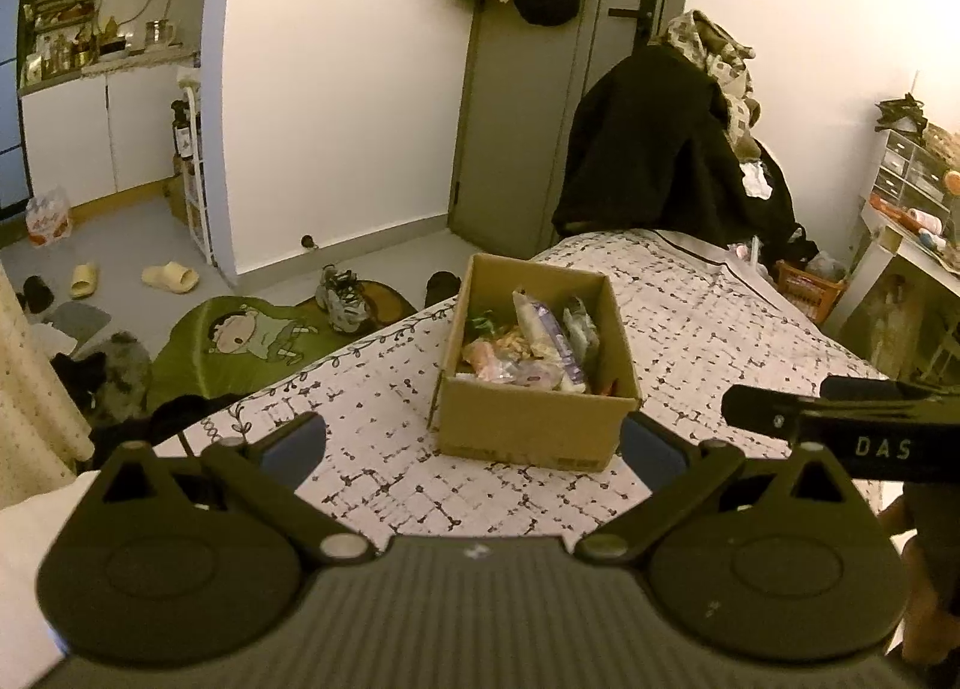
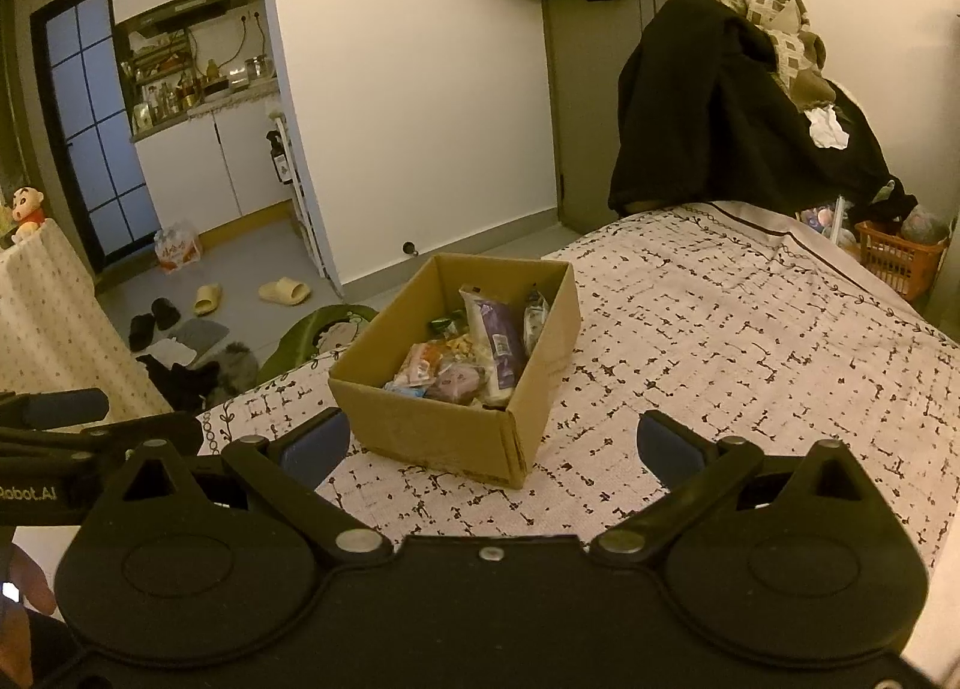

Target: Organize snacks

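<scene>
Patterned bed [image 2: 750, 341], one, bare apart from one box [image 2: 432, 431] near its left edge, just ahead of both grippers. Inside, a loose heap of snacks [image 2: 474, 359]: about six or seven packets, exact count hidden by overlap. Left gripper [image 1: 474, 443] spread wide, empty. Right gripper [image 2: 492, 440] likewise wide, holding nothing. Likely risks: nudging the light box toward the bed edge while reaching in; pinching two overlapping packets together; slick wrappers slipping from the pads.

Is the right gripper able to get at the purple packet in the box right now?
Probably yes. The right gripper is open, the cardboard box has no lid, and the purple packet lies on top, uncovered.
</scene>
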{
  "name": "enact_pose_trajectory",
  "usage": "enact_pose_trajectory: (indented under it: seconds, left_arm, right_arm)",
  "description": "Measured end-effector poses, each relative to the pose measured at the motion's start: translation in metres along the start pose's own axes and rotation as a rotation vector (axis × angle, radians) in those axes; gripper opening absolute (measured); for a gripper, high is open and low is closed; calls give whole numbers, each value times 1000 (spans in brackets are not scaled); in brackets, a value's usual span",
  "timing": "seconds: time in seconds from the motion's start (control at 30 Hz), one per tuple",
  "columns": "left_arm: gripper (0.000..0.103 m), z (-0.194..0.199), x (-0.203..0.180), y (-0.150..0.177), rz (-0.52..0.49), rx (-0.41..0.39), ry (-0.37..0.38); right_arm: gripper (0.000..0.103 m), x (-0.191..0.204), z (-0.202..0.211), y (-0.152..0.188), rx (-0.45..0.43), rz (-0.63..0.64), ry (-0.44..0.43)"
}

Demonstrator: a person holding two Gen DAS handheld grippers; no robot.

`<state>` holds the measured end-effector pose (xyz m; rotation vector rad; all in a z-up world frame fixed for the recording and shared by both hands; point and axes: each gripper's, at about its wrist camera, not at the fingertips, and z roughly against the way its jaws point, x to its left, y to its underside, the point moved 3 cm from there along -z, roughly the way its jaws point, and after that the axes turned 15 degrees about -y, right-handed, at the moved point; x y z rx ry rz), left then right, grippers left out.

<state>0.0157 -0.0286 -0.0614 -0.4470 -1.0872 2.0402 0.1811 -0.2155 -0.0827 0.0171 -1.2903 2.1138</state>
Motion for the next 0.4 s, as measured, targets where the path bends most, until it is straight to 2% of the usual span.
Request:
enact_pose_trajectory:
  seconds: [0.4]
  left_arm:
    - [103, 2, -2, 1, -13, -5, 8]
  right_arm:
    - [103, -2, 0, -2, -2, 5, 10]
